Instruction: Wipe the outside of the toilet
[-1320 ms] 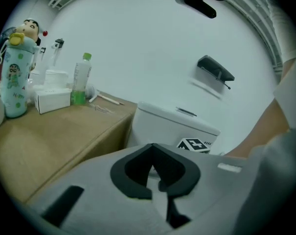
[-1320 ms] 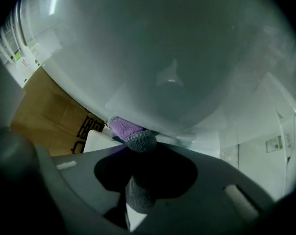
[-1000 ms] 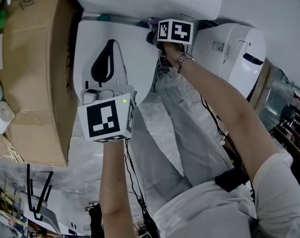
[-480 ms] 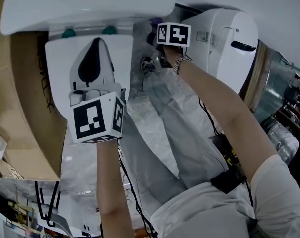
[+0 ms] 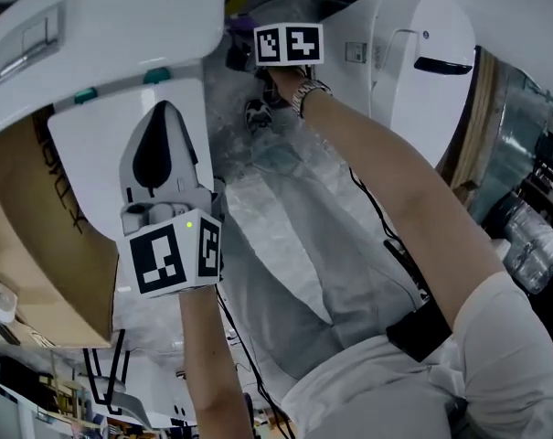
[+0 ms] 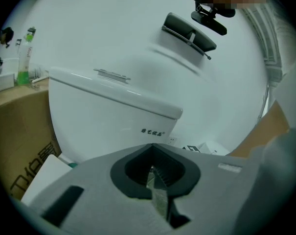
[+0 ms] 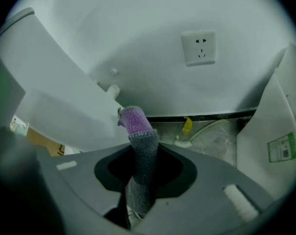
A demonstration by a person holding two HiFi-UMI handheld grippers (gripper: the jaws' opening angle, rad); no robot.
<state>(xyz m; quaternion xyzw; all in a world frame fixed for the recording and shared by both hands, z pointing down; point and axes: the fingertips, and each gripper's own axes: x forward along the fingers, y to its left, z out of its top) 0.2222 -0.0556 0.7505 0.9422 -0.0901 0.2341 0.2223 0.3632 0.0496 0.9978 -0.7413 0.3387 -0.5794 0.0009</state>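
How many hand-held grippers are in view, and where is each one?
2. The left hand-held gripper hangs over the toilet lid, shut, empty. The right hand-held gripper, beside the tank, is shut on the purple-grey cloth.

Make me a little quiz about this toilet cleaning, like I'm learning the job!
1. True or false: the left gripper holds a sponge.
2. Which one holds the grey-and-purple cloth? A) left gripper B) right gripper
3. Fill in: the right gripper view shows a white power ___.

Key: 1 false, it is shut on nothing. 2 B. 3 socket.
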